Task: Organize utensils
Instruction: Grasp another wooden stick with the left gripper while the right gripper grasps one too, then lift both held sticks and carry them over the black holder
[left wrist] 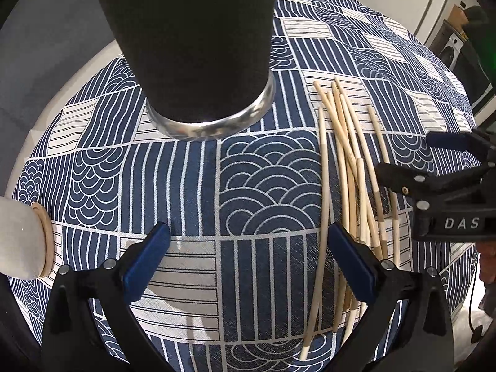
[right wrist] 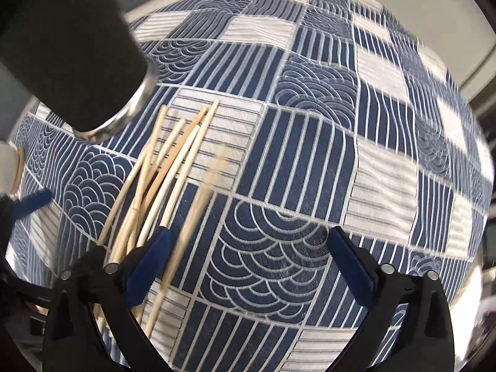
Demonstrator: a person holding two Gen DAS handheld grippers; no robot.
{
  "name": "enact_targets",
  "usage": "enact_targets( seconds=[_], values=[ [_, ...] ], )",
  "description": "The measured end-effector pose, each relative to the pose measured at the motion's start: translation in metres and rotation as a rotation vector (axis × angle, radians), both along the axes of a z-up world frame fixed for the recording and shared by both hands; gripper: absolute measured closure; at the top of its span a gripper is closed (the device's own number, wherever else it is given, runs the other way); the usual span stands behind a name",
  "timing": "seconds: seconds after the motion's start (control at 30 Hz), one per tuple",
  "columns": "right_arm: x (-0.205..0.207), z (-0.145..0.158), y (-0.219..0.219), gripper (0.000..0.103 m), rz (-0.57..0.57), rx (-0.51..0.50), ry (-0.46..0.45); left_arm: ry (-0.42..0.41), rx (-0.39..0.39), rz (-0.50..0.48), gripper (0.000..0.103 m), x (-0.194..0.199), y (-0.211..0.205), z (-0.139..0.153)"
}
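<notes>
Two grippers point down at the tabletop (left wrist: 192, 186), covered in blue-and-white patterned cloth. Left gripper (left wrist: 248, 257): fingers spread wide, nothing between them, right finger over the near ends of the chopsticks (left wrist: 350, 155). Right gripper (right wrist: 248, 257): fingers fully spread, empty; one blurred chopstick (right wrist: 186, 232) lies just inside its left finger. Chopsticks lie loosely heaped on the cloth. Beyond them stands a black cup (left wrist: 192, 46) with a metal rim.
</notes>
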State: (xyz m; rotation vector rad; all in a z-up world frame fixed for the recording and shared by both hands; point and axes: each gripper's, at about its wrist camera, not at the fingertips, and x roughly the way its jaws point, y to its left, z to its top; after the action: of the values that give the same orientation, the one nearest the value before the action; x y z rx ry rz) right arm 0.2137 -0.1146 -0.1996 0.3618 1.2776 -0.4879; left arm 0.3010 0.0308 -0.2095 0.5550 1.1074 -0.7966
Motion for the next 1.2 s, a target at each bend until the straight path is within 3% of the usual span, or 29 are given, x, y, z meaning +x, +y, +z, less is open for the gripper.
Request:
enact_targets(
  seconds=[0.17,0.33,0.37,0.43,0.53,0.63,0.7,0.97,1.2],
  values=[
    [-0.008,-0.002,-0.003,0.007,0.021,0.0,-0.009,-0.005,-0.004,0.01,0.007,-0.001,0.003,0.001],
    [-0.024,-0.001,-0.014,0.009,0.034,0.006,0.001,-0.018,-0.03,0.042,0.03,0.003,0.021,0.009],
    [-0.021,0.002,-0.017,0.014,0.042,0.005,-0.003,-0.017,-0.03,0.045,0.033,0.003,0.024,0.01],
    [-0.025,0.007,-0.023,0.04,0.055,-0.003,-0.018,-0.014,-0.029,0.049,0.046,0.003,0.029,0.013],
    [-0.028,0.011,-0.025,0.068,0.102,-0.009,-0.035,-0.004,-0.019,0.066,0.064,0.003,0.03,0.016],
    [-0.026,0.012,-0.032,0.091,0.14,-0.006,-0.029,0.011,-0.013,0.089,0.083,0.0,0.028,0.017],
    [-0.022,0.012,-0.038,0.098,0.165,-0.009,-0.02,0.026,-0.012,0.125,0.09,-0.001,0.03,0.017],
    [-0.026,0.011,-0.053,0.098,0.272,0.075,-0.036,0.051,-0.005,0.27,0.098,-0.017,0.043,0.018],
    [-0.032,0.02,-0.065,0.098,0.347,0.113,-0.065,0.134,-0.06,0.468,0.099,-0.031,0.062,0.018]
  ],
)
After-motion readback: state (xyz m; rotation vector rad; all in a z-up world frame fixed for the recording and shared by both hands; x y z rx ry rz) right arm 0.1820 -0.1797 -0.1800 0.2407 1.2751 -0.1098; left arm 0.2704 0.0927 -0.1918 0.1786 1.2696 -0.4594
